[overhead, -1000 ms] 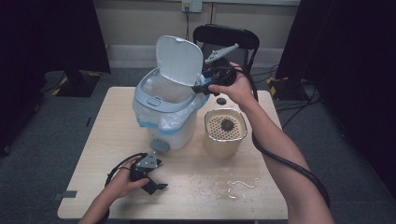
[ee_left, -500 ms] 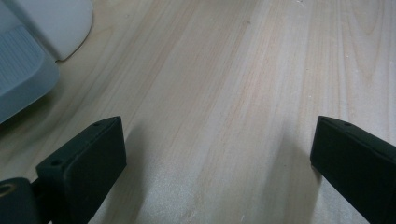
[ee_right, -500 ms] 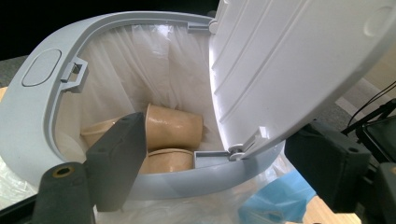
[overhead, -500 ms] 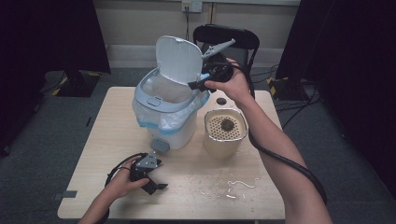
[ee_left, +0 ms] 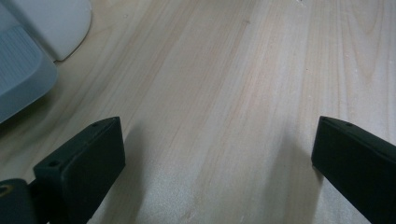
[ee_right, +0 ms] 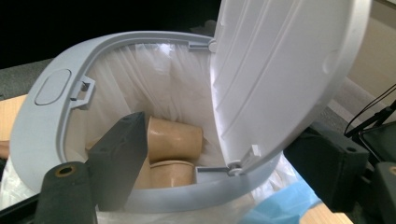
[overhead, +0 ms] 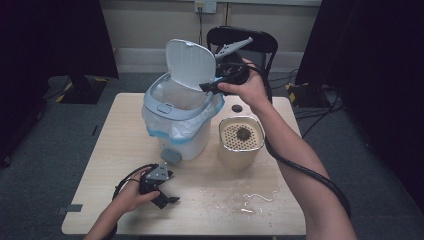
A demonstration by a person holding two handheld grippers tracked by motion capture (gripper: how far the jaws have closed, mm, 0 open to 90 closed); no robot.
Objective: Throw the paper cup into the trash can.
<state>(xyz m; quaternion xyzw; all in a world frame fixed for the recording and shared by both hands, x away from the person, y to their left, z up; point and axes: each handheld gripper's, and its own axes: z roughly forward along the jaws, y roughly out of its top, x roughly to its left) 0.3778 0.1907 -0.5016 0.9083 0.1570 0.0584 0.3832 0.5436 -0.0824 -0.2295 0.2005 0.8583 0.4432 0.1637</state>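
A pale blue pedal bin (overhead: 172,111) with a white liner stands on the wooden table (overhead: 100,150), its white lid (overhead: 190,62) raised. My right gripper (overhead: 209,87) is at the bin's back right rim, open, beside the lid. In the right gripper view the right gripper (ee_right: 224,168) straddles the lid (ee_right: 280,70) near its hinge, one jaw inside the bin (ee_right: 46,121). Two beige paper cups (ee_right: 175,137) lie in the liner. My left gripper (overhead: 169,199) rests open on the table near the front left; the left gripper view has the left gripper (ee_left: 215,154) over bare wood.
A beige container (overhead: 241,150) with a perforated insert stands right of the bin. A small black cap (overhead: 236,108) lies behind it. Pale scraps (overhead: 255,197) are scattered at the front right. A black chair (overhead: 242,40) stands behind the table. The bin's pedal (ee_left: 18,79) is near the left gripper.
My right gripper has risen a little and drawn toward the back beside the raised lid. The left gripper has stayed where it was on the table.
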